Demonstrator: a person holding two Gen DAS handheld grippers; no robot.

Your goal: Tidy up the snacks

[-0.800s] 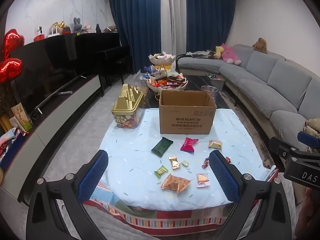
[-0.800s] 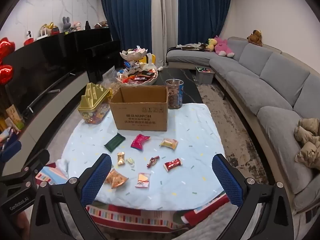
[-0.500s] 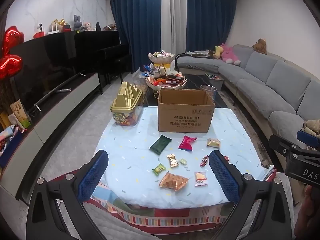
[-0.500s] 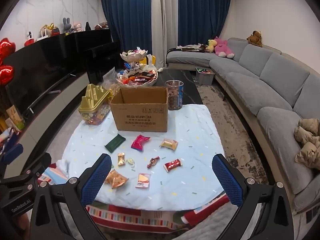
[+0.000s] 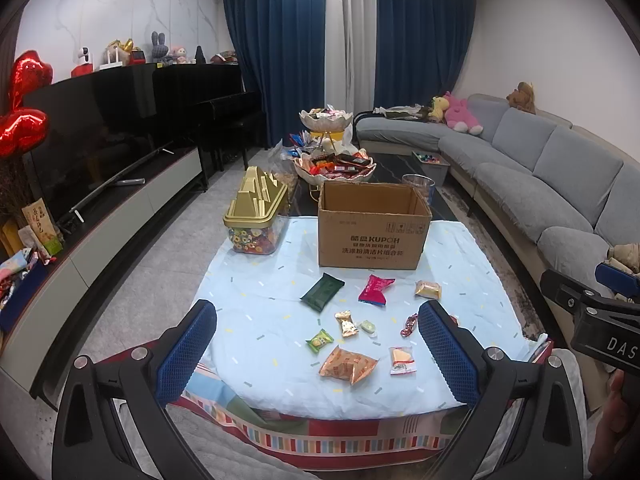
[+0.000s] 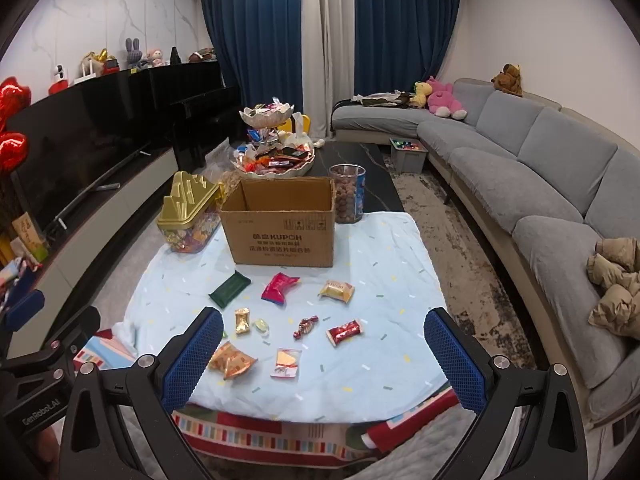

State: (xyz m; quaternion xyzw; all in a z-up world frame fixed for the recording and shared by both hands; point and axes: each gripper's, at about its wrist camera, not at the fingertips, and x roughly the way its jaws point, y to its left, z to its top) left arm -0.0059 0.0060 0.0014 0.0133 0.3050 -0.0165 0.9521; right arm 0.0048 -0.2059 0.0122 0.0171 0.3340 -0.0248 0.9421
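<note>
You had both grippers spread wide with nothing in them: the left gripper (image 5: pixel 316 352) and the right gripper (image 6: pixel 322 356) hung over the near edge of the light blue cloth (image 6: pixel 384 264). The open cardboard box (image 6: pixel 282 224) sat at the far side of the cloth, and what I could see of its inside was bare cardboard. Left of it was the clear tub with the gold lid (image 6: pixel 188 220), full of colourful candy. Behind the box on the right stood a clear jar (image 6: pixel 348 196) of brown round snacks. The loose snacks lay scattered between you and the box: a dark green pack (image 6: pixel 230 289), a pink pack (image 6: pixel 279 287), a red wrapper (image 6: pixel 344 332).
</note>
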